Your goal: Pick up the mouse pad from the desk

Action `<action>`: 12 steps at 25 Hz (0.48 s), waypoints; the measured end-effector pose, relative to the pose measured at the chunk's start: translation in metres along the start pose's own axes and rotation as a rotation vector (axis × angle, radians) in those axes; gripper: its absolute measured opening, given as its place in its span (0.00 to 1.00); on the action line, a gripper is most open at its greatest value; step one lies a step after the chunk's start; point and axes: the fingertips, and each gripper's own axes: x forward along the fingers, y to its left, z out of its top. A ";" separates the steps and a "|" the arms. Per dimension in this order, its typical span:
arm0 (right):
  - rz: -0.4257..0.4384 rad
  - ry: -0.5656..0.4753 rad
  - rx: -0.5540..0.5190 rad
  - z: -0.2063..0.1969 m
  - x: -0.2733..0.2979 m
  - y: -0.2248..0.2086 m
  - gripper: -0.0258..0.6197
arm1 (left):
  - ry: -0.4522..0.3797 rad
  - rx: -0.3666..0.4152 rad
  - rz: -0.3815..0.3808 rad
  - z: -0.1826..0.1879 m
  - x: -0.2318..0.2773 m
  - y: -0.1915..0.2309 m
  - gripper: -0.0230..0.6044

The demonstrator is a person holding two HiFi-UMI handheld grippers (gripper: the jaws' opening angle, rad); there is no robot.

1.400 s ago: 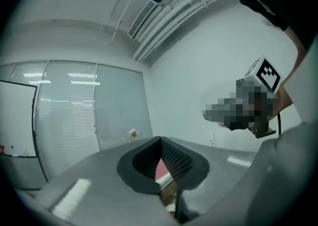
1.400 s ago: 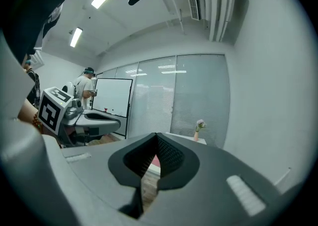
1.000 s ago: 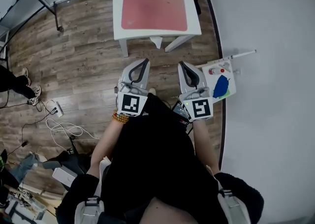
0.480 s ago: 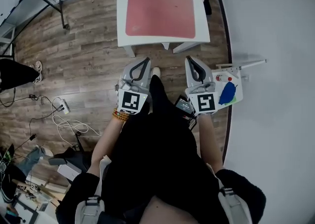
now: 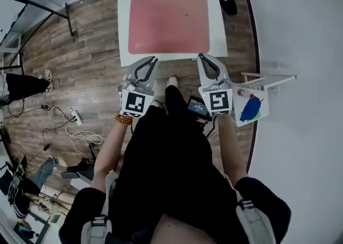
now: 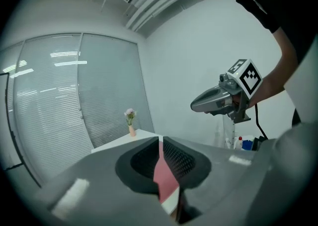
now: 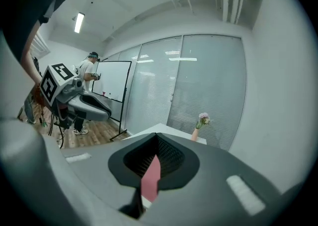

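Observation:
A pink-red mouse pad (image 5: 168,21) lies flat on a white desk (image 5: 218,28) at the top of the head view. My left gripper (image 5: 152,61) is held at the desk's near edge, just short of the pad's near left corner, shut and empty. My right gripper (image 5: 202,57) is at the same edge near the pad's right corner, also shut and empty. In the left gripper view the pad (image 6: 164,178) shows as a pink strip between the jaws. The right gripper view shows the pad (image 7: 150,176) the same way.
A vase of flowers (image 7: 201,123) stands at the desk's far end. A small white side table (image 5: 252,106) with a bottle and a blue item is on the right by the wall. Cables and a power strip (image 5: 75,117) lie on the wood floor to the left. Another person (image 7: 89,78) stands by a whiteboard.
The person has stepped toward the desk. Both grippers have moved forward from over the floor to the desk's near edge, staying shut.

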 end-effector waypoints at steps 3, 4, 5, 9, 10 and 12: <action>0.050 0.031 -0.047 -0.016 0.024 -0.014 0.08 | 0.033 0.039 -0.002 -0.008 0.021 0.012 0.09; 0.075 0.049 -0.073 -0.024 0.032 -0.016 0.08 | 0.045 0.045 -0.002 -0.013 0.028 0.015 0.09; 0.101 0.070 -0.098 -0.034 0.039 -0.017 0.08 | 0.059 0.048 -0.005 -0.018 0.033 0.016 0.10; 0.162 0.163 -0.183 -0.077 0.059 -0.025 0.10 | 0.122 0.115 -0.074 -0.048 0.057 0.007 0.12; 0.163 0.183 -0.206 -0.086 0.065 -0.029 0.13 | 0.140 0.140 -0.103 -0.058 0.062 0.003 0.12; 0.163 0.220 -0.252 -0.101 0.076 -0.031 0.20 | 0.182 0.192 -0.164 -0.081 0.070 -0.003 0.15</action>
